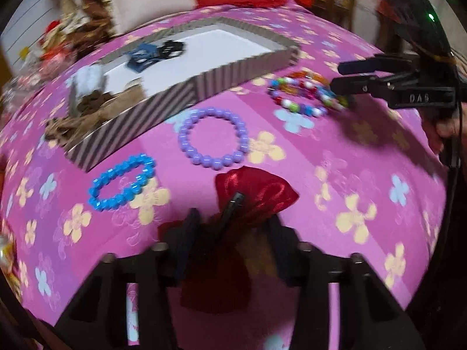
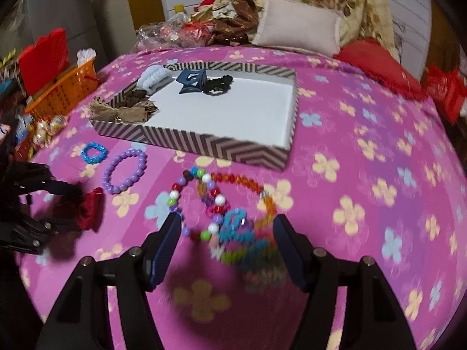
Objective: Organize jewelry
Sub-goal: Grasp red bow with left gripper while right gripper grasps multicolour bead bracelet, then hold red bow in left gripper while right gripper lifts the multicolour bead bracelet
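My left gripper point(image 1: 233, 218) is shut on a red satin pouch point(image 1: 256, 192) and holds it just over the pink flowered bedspread. A purple bead bracelet point(image 1: 213, 138) and a blue bead bracelet point(image 1: 122, 185) lie ahead of it. My right gripper point(image 2: 224, 227) is open, its fingers on either side of a heap of multicoloured bead bracelets point(image 2: 221, 204); the heap also shows in the left wrist view point(image 1: 300, 93). A striped box tray point(image 2: 221, 145) with a white floor lies beyond.
The tray holds a blue claw clip point(image 2: 191, 80), a black scrunchie point(image 2: 217, 84), a light blue scrunchie point(image 2: 154, 77) and brown hair pieces point(image 2: 128, 108). An orange basket point(image 2: 64, 87) stands at the left. Pillows point(image 2: 297, 29) and clutter lie at the bed's far end.
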{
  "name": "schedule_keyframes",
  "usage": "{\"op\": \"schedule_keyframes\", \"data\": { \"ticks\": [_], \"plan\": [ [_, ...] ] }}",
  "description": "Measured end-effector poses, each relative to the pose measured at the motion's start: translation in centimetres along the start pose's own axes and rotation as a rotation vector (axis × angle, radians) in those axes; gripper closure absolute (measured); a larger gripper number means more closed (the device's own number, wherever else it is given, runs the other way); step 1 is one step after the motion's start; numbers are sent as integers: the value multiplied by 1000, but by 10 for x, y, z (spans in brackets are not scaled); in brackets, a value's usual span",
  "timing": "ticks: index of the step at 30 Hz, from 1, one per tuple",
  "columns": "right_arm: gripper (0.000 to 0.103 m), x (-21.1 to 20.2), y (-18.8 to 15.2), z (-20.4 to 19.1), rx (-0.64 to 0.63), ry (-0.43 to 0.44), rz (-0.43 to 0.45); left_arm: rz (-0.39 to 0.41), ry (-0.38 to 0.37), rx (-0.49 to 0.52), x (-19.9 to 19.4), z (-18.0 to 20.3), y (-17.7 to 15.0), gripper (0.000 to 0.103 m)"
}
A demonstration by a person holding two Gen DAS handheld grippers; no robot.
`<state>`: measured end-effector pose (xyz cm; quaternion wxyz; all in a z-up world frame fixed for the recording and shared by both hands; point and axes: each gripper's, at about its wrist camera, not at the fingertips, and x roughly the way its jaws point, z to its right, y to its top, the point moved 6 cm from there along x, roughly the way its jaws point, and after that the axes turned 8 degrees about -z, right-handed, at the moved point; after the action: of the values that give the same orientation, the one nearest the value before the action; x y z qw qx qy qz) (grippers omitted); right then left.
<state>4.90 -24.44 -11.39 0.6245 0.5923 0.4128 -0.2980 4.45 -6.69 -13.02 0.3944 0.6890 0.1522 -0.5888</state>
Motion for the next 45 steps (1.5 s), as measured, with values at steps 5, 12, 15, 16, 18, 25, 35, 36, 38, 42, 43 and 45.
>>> {"op": "schedule_keyframes", "data": {
  "ticks": [5, 12, 15, 16, 18, 25, 35, 36, 38, 42, 43, 45],
  "plan": [
    [81, 21, 15, -11, -70, -13, -38, 29, -14, -147, -8, -8, 1, 73],
    [82, 37, 22, -13, -88, 37, -68, 60, -36, -230, -21, -3, 2, 78],
    [85, 39, 23, -13, -81, 64, -72, 65, -38, -244, -20, -1, 4, 78],
    [85, 40, 24, -13, -79, 72, -72, 64, -40, -251, -19, -1, 5, 78],
    [89, 43, 23, -17, -81, 112, -84, 60, -50, -274, -17, -3, 4, 78],
    [94, 31, 22, -12, -5, 183, -61, 71, -39, -295, -21, -4, -1, 78],
    [94, -23, 22, -23, -11, 245, 19, 95, -19, -345, -28, -5, -1, 78],
    [94, -25, 24, -23, -14, 244, 23, 97, -20, -346, -30, -4, 0, 78],
    [94, -29, 25, -23, -11, 246, 29, 101, -20, -346, -31, -1, 0, 78],
    [94, -34, 25, -20, 0, 245, 33, 107, -20, -344, -34, 4, 0, 78],
    [94, -33, 25, -19, 2, 242, 28, 108, -20, -345, -35, 5, 0, 78],
    [94, -29, 22, -16, 8, 229, 13, 110, -21, -350, -35, 5, -1, 78]
  ]
}}
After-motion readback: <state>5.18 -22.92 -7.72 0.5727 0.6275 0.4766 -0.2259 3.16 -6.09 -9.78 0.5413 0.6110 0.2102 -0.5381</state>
